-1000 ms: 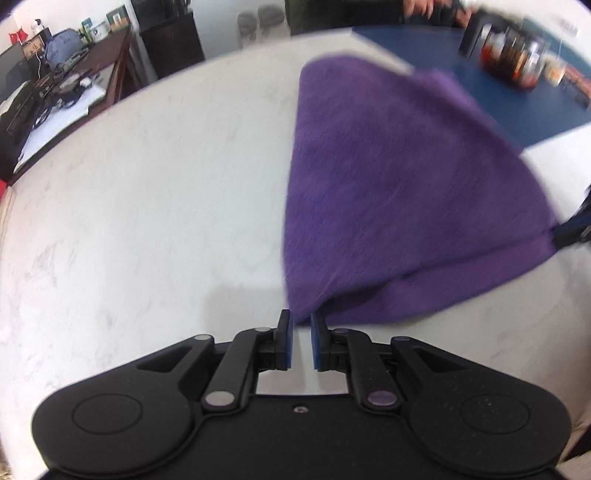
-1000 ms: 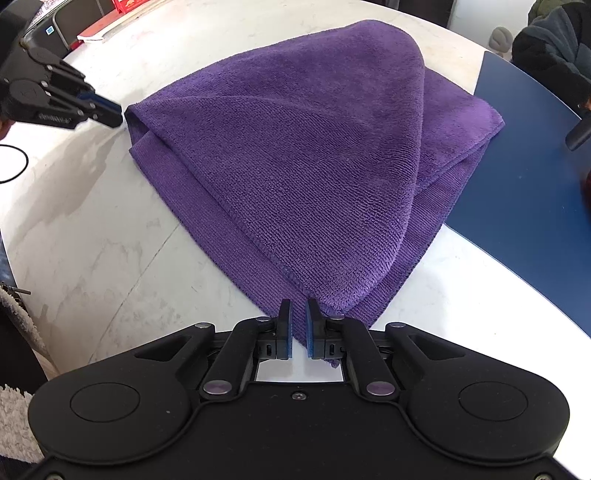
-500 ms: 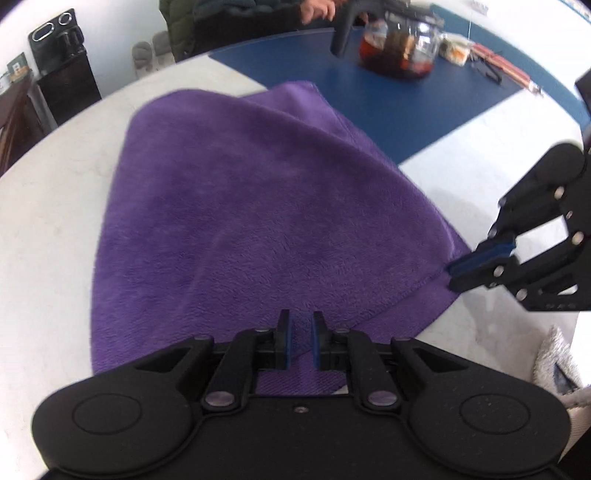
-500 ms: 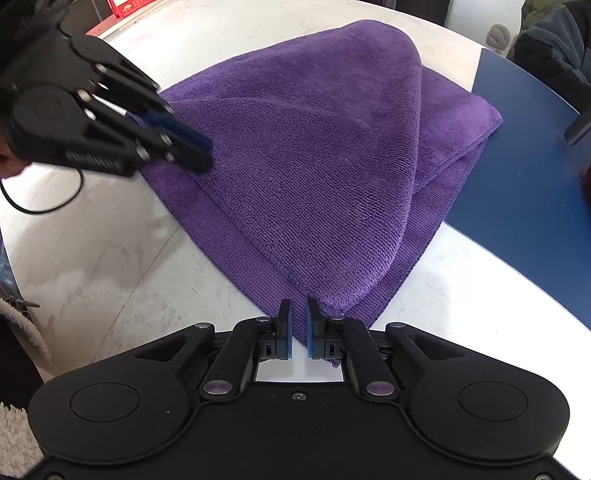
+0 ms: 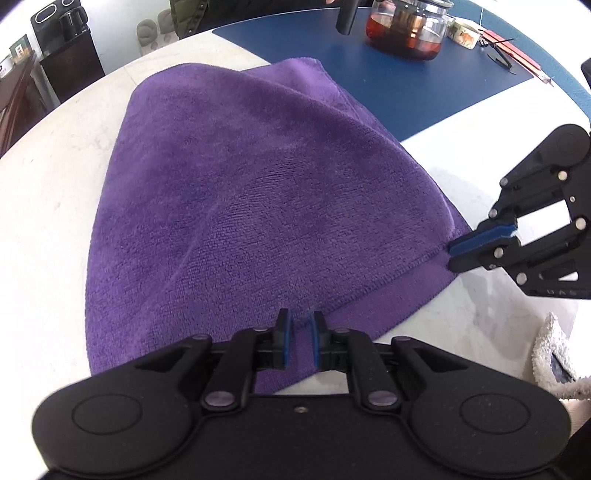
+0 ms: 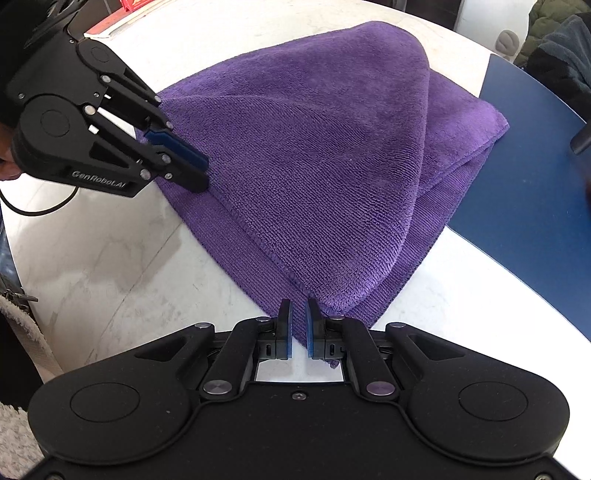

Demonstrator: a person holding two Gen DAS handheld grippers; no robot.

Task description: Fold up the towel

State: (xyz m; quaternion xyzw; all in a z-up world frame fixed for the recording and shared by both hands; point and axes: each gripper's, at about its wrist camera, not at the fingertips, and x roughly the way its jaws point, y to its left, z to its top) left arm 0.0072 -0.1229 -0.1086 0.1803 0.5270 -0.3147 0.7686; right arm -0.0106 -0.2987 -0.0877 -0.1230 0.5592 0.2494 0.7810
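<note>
A purple towel (image 5: pixel 258 192) lies folded over on the white marble table (image 5: pixel 48 177); it also shows in the right wrist view (image 6: pixel 325 155). My left gripper (image 5: pixel 300 325) is shut on the towel's near hem, with cloth between its blue pads. My right gripper (image 6: pixel 298 319) is shut on a corner of the towel. Each gripper shows in the other's view: the right gripper (image 5: pixel 452 256) at the towel's right corner, the left gripper (image 6: pixel 201 173) at the towel's left edge.
A blue mat (image 5: pixel 399 70) covers the table's far side, under the towel's far corner. A glass teapot (image 5: pixel 406 29) with red tea and small items stand on it. A white fluffy cloth (image 5: pixel 554 350) lies off the table edge at right. People sit beyond the table.
My left gripper has carried its towel edge across toward the right gripper, laying a fold over the towel. The right gripper has held still on its corner.
</note>
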